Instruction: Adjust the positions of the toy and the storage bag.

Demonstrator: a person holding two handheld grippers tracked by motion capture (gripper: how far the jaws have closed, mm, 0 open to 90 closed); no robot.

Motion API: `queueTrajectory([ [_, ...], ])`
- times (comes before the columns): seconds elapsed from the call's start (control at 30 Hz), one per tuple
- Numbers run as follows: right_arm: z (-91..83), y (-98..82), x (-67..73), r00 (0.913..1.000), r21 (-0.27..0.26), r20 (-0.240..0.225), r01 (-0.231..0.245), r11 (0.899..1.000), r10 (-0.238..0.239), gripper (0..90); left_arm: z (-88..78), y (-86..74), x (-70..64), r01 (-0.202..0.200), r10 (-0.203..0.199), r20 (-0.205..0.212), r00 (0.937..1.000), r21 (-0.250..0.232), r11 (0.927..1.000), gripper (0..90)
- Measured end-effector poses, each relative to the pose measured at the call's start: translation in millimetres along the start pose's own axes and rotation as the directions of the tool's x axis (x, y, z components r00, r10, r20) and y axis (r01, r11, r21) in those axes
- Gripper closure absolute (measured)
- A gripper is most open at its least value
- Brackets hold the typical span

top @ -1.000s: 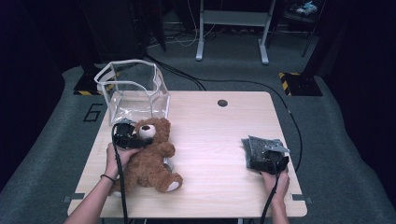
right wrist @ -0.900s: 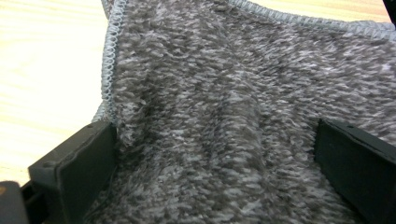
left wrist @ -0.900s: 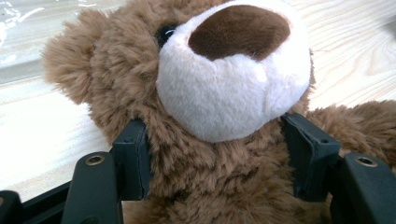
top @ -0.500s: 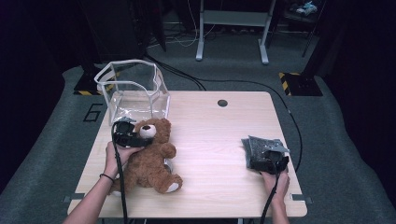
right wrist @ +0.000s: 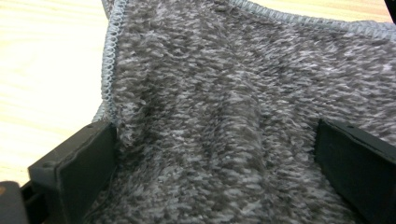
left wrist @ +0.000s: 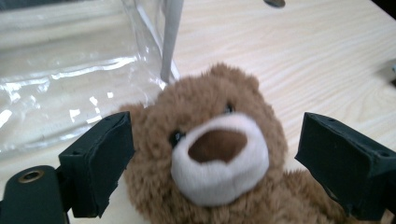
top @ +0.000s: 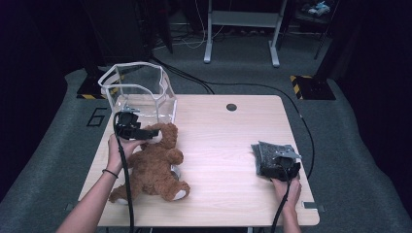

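High view — "6" (top: pixel 98 117) on floor.

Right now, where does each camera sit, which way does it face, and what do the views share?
High view: above the person's side, facing forward and down on the table; forearms, both hands.
Left gripper view: on the left gripper, facing the teddy bear between open jaws; clear bin behind.
Right gripper view: on the right gripper, facing the grey cloth.
Shared: bear, bin and cloth also appear in the high view.
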State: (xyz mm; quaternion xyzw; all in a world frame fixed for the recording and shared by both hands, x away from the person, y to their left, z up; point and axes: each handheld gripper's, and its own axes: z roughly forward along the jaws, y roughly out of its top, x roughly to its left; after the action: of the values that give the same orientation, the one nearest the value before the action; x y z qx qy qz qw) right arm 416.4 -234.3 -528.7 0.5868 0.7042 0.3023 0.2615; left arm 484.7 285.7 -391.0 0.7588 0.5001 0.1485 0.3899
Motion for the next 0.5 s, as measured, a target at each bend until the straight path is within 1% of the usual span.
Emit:
queueTrajectory([
  [0.03, 0.0, -0.1, -0.1, 1.0, -0.001, -0.001, 0.0, 1.0, 0.0, 0.6, -0.3, 2.9, -1.2, -0.002, 0.001, -0.007, 1.0, -0.006, 1.0, 9.9],
  [0.1, 0.1, 0.0, -0.1, 1.0, 0.0, -0.001, -0.001, 1.0, 0.001, 0.6, -1.5, 11.6, -2.3, -0.02, 0.02, -0.008, 0.9998, -0.01, 0.9997, 9.7],
  [0.13, 0.1, 0.0, -0.1, 1.0, -0.001, -0.002, -0.001, 1.0, 0.001, 0.6, -2.1, 15.9, -4.2, -0.022, 0.022, -0.019, 0.9996, -0.013, 0.9997, 9.6],
  [0.2, 0.0, -0.1, -0.1, 1.0, 0.0, -0.002, -0.002, 1.0, 0.002, 0.6, -2.3, 24.8, -4.5, -0.045, 0.044, -0.019, 0.9988, -0.026, 0.9987, 9.5],
  [0.27, 0.1, -0.1, -0.4, 1.0, -0.002, -0.003, -0.001, 1.0, 0.001, 0.6, -3.4, 33.4, -6.1, -0.053, 0.053, -0.029, 0.9982, -0.029, 0.9982, 9.5],
  [0.3, 0.1, -0.1, -0.4, 1.0, -0.002, -0.002, -0.001, 1.0, 0.001, 0.6, -2.6, 37.5, -6.7, -0.053, 0.052, -0.029, 0.9982, -0.041, 0.9977, 9.6],
  [0.43, 0.1, -0.2, -0.4, 1.0, -0.002, -0.002, -0.001, 1.0, 0.001, 0.6, -0.5, 55.6, -11.2, -0.095, 0.093, -0.044, 0.9947, -0.038, 0.9948, 9.9],
  [0.47, 0.1, -0.2, -0.4, 1.0, -0.002, -0.003, -0.001, 1.0, 0.001, 0.6, -0.2, 60.2, -12.1, -0.114, 0.112, -0.053, 0.9923, -0.037, 0.9928, 10.2],
  [0.5, 0.1, -0.2, -0.4, 1.0, -0.002, -0.003, -0.001, 1.0, 0.001, 0.6, 1.2, 65.0, -14.0, -0.119, 0.116, -0.056, 0.9917, -0.044, 0.992, 10.3],
])
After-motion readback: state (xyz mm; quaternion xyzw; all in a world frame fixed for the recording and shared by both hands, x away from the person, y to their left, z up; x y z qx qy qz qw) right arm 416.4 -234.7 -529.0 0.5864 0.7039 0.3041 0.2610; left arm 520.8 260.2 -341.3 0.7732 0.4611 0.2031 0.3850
